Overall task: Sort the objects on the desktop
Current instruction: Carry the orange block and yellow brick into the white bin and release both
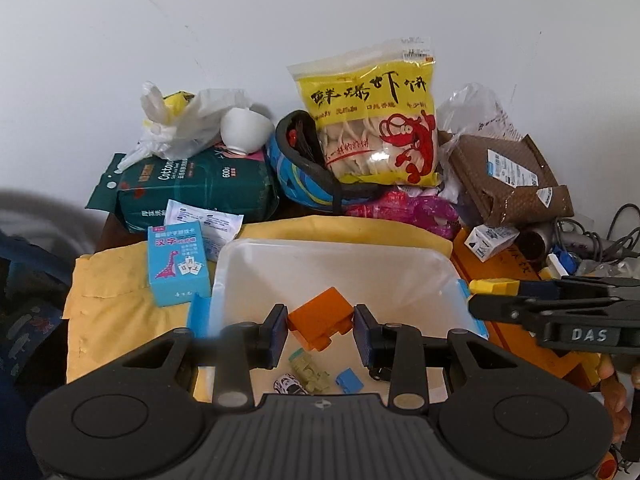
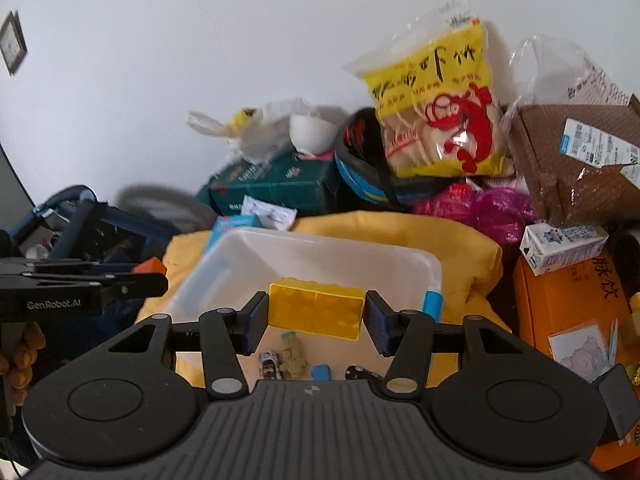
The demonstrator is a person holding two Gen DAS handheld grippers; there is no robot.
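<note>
An orange toy block sits between the blue pads of my left gripper, which is shut on it above a translucent white bin. My right gripper is shut on a yellow double brick over the same bin. Each gripper shows in the other's view: the right one at the bin's right side, the left one at its left side. On the bin's floor lie a small toy car, a pale green figure and a small blue brick.
The bin rests on a yellow cloth. Behind it stand a blue card box, a green tissue pack, a white bowl, a yellow shrimp-cracker bag and a brown parcel. To the right are an orange box and a small carton.
</note>
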